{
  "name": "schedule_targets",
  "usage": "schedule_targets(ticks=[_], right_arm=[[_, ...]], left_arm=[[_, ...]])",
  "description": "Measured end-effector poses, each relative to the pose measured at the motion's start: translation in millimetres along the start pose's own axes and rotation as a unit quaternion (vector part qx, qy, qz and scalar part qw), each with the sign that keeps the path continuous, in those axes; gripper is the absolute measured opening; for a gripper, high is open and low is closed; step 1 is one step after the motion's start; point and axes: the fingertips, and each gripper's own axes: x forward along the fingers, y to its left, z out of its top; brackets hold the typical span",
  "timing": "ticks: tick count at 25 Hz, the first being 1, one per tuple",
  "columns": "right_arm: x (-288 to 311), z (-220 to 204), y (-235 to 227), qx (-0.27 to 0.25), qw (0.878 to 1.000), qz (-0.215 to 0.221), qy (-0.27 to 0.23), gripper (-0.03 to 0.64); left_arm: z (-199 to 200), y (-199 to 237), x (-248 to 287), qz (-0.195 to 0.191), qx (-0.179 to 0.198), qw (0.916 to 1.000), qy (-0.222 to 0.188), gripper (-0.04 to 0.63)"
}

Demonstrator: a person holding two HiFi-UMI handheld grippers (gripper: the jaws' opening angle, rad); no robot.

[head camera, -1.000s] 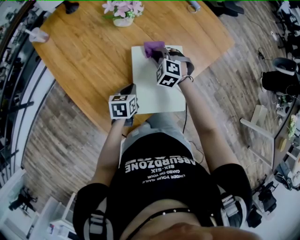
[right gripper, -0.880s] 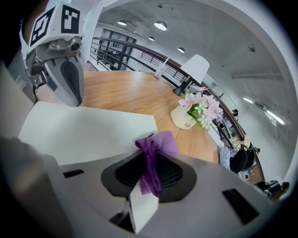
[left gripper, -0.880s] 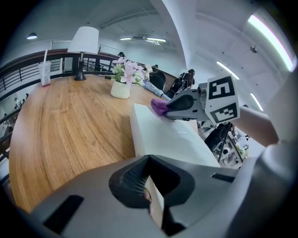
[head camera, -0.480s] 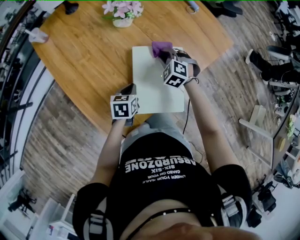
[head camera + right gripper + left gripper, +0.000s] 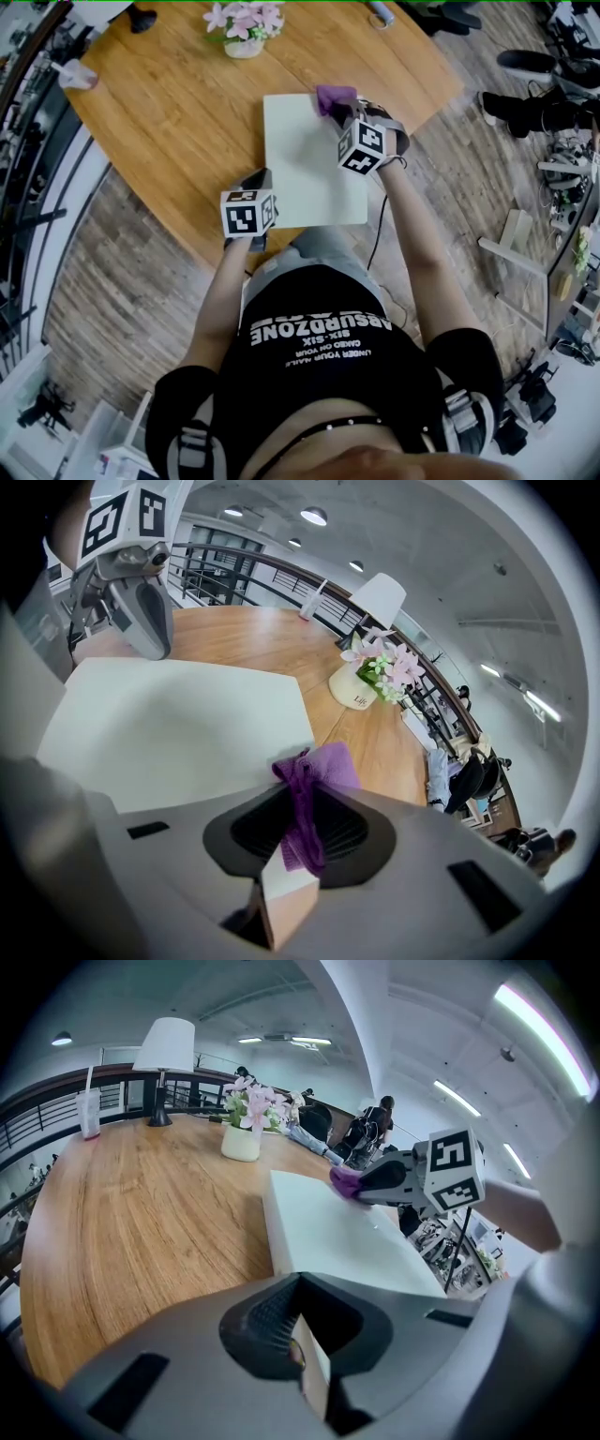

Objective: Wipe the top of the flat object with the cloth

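Right claw [image 5: 302,829] clamps the purple cloth [image 5: 324,766] — cloth pressed on the white board's [image 5: 302,164] far right corner. Left claw [image 5: 302,1358] clenched, nothing held — just beside the board's near left corner. Board lies flat on the desk [image 5: 173,117].

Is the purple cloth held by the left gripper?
No, the purple cloth is pinched between the fingers of the right gripper, at the white board's corner.

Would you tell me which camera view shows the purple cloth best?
The right gripper view: the purple cloth sits close and central, pinched in the right gripper. The head view shows a small purple patch beyond that gripper; the left gripper view, a small distant bit.
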Motion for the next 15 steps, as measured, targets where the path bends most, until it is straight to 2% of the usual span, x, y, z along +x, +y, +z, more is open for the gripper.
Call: schedule_targets(ticks=[15], right_arm=[[-9, -24, -6, 0.031, 0.999, -0.018, 0.005, 0.091]], left_arm=[[2, 0, -1, 0.0, -0.001, 1.0, -0.001, 0.006]])
